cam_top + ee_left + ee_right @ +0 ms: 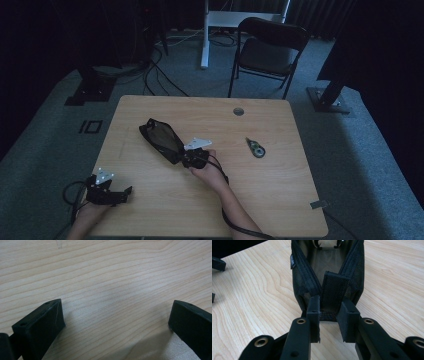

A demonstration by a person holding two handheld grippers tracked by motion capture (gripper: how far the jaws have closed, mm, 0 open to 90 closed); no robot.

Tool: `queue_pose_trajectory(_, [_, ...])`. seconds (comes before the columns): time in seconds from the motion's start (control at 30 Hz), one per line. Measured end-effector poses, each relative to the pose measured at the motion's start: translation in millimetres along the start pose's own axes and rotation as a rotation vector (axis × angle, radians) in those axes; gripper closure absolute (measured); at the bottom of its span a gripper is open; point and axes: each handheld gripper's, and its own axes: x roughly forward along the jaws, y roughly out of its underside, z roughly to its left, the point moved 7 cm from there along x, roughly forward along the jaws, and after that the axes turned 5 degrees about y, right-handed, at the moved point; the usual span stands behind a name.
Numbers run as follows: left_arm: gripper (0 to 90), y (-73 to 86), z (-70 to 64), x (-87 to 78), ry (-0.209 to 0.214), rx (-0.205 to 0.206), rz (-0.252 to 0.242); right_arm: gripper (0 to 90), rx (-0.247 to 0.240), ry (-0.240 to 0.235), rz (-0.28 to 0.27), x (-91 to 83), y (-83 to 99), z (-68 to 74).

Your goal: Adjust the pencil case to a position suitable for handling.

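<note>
A black mesh pouch (161,137) lies open-mouthed on the wooden table (210,205), left of centre. My right gripper (186,159) is at its near end. In the right gripper view the gripper (329,315) is shut on the pouch's woven end tab (333,290), and the pouch (304,282) stretches away with its zip edges spread. My left gripper (125,192) rests near the table's front left corner, apart from the pouch. Its jaws stand wide open over bare wood (116,320) with nothing between them. A green and black correction tape dispenser (255,147) lies to the right of the pouch.
A round cable hole (238,111) is set in the table near its far edge. A black folding chair (270,47) stands behind the table, with cables and stand bases on the carpet. The right gripper's cable (235,225) trails off the front edge.
</note>
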Motion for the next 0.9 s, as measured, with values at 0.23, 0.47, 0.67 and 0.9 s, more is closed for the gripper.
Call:
queue_pose_trajectory(0.23, [0.1, 0.0, 0.0, 0.1, 0.0, 0.0, -0.001, 72.5, 0.004, 0.008, -0.006, -8.9, 5.1, -5.4])
queue_pose_trajectory(0.47, [0.1, 0.0, 0.0, 0.1, 0.0, 0.0, -0.001, 72.6, 0.013, 0.017, -0.001, -19.2, 11.4, -13.6])
queue_pose_trajectory(0.67, [0.1, 0.0, 0.0, 0.1, 0.0, 0.0, -0.001, 72.6, 0.02, 0.027, -0.002, -28.1, 18.3, -20.0])
queue_pose_trajectory(0.9, [0.1, 0.0, 0.1, 0.1, -0.001, 0.0, -0.001, 72.6, 0.04, 0.047, -0.005, -42.5, 28.8, -29.4])
